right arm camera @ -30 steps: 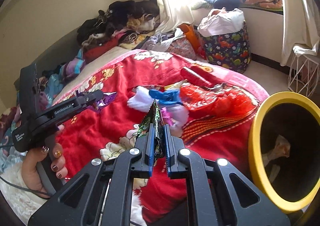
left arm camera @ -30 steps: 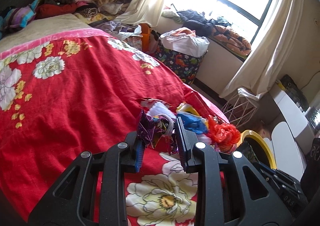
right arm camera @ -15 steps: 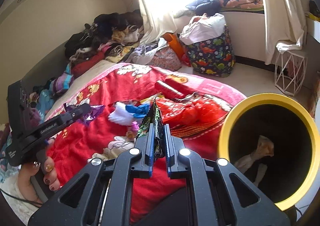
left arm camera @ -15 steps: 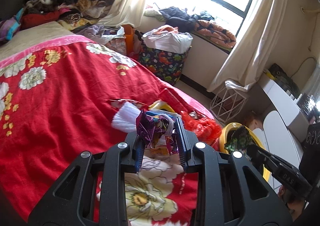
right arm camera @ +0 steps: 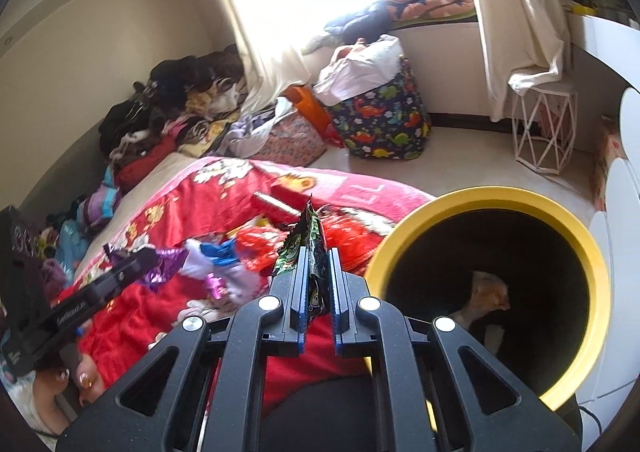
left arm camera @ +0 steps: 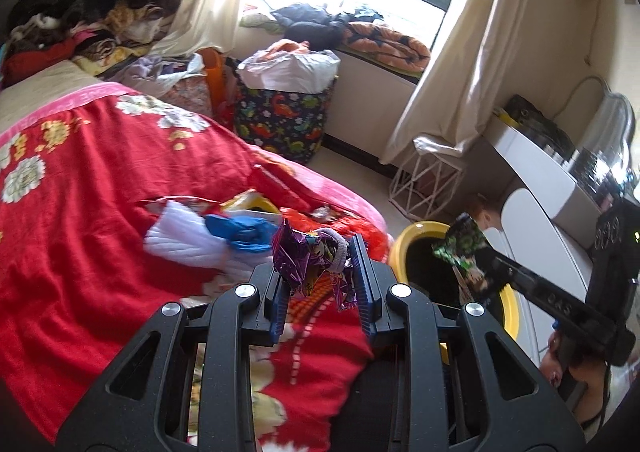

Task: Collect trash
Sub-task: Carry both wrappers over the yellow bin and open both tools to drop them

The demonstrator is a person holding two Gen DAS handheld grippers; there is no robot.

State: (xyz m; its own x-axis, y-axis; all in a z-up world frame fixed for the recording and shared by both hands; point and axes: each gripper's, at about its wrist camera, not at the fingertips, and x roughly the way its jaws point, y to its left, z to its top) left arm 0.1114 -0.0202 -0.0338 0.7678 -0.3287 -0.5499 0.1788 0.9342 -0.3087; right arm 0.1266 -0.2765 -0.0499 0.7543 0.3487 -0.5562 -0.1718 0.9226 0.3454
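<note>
My left gripper [left arm camera: 318, 264] is shut on a crumpled purple foil wrapper [left arm camera: 308, 256] above the red flowered blanket [left arm camera: 80, 212]. My right gripper [right arm camera: 318, 258] is shut on a flat green and black wrapper [right arm camera: 310, 232], just left of the yellow-rimmed bin [right arm camera: 500, 196]. Crumpled paper [right arm camera: 484, 292] lies inside the bin. In the left wrist view the right gripper [left arm camera: 480, 264] holds its green wrapper [left arm camera: 460, 244] over the bin's rim [left arm camera: 404, 252]. More trash lies on the blanket: a white and blue piece [left arm camera: 208, 236] and a red plastic bag [right arm camera: 348, 228].
A dinosaur-print hamper [left arm camera: 280, 120] and a white wire stool [left arm camera: 424, 180] stand on the floor by the window. A white desk [left arm camera: 540, 180] is at the right. Clothes [left arm camera: 80, 12] are piled at the bed's head. A hand [right arm camera: 72, 380] holds the left gripper's handle.
Both grippers have swung to the right with their wrappers. The yellow bin has grown larger and nearer in both views, and the trash pile on the blanket has slid to the left.
</note>
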